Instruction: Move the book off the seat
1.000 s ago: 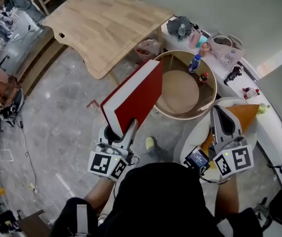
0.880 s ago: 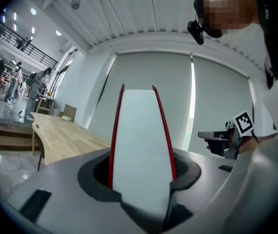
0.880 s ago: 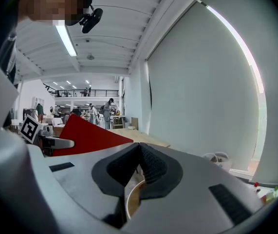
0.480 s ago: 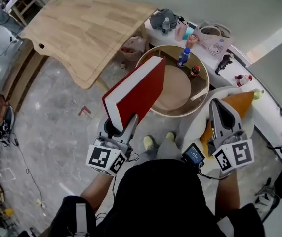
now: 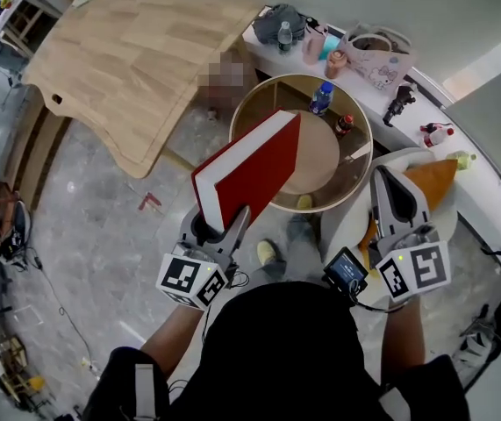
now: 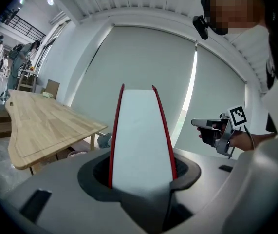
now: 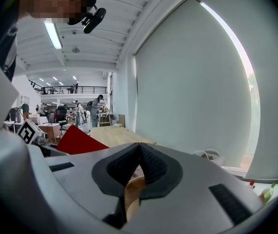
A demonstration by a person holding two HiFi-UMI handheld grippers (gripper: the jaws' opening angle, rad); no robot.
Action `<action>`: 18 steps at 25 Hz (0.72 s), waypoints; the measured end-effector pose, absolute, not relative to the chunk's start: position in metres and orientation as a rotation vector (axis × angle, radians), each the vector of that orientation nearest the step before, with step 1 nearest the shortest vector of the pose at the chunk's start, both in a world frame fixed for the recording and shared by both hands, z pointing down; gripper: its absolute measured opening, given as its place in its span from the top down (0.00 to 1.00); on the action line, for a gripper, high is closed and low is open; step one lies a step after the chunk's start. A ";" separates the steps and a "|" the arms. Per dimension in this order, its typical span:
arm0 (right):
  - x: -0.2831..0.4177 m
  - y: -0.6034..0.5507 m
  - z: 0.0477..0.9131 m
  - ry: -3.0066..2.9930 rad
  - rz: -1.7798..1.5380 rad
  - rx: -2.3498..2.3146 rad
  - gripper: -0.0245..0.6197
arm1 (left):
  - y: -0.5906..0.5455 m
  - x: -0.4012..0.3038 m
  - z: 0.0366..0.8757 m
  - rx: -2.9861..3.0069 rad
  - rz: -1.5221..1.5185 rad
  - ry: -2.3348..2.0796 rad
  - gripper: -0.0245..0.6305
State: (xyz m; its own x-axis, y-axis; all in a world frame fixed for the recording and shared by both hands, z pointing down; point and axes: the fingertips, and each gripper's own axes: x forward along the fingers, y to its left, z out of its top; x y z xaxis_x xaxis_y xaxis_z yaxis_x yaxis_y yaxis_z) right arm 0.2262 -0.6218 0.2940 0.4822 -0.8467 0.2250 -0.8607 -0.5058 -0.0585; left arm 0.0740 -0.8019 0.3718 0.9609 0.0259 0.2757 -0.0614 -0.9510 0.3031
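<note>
Red book, pinched at one end by the left claw, could lever loose; the right claw is closed, empty.

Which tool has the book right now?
The left tool: its jaws are clamped across the covers of the red book, holding it up in the air. The right tool is shut on nothing.

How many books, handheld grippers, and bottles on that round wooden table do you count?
Books: 1, the red book
Grippers: 2, left gripper, right gripper
Bottles on the round table: 2, blue bottle, red-capped bottle
Total: 5
</note>
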 end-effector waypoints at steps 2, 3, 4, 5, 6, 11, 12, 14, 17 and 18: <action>0.246 -0.626 0.302 -1.536 0.374 2.653 0.94 | -0.803 0.092 0.384 2.775 0.452 -0.019 0.60; 0.257 -0.628 0.307 -1.538 0.389 2.654 0.94 | -0.804 0.102 0.391 2.759 0.479 -0.015 0.60; 0.268 -0.630 0.313 -1.541 0.404 2.653 0.94 | -0.805 0.113 0.398 2.737 0.503 -0.012 0.60; 0.279 -0.632 0.320 -1.544 0.422 2.652 0.94 | -0.805 0.125 0.406 2.711 0.522 -0.010 0.60; 0.291 -0.633 0.327 -1.548 0.440 2.650 0.94 | -0.805 0.136 0.414 2.686 0.539 -0.007 0.60; 0.343 -0.643 0.370 -1.560 0.540 2.650 0.94 | -0.802 0.190 0.467 2.617 0.641 0.050 0.60; 0.351 -0.645 0.381 -1.564 0.560 2.648 0.94 | -0.801 0.199 0.482 2.594 0.662 0.065 0.60; 0.365 -0.646 0.402 -1.568 0.603 2.646 0.94 | -0.796 0.216 0.516 2.523 0.701 0.105 0.60; 0.382 -0.648 0.433 -1.561 0.673 2.648 0.94 | -0.791 0.235 0.575 2.378 0.763 0.181 0.60; 0.385 -0.649 0.442 -1.558 0.697 2.648 0.94 | -0.790 0.239 0.594 2.322 0.782 0.200 0.60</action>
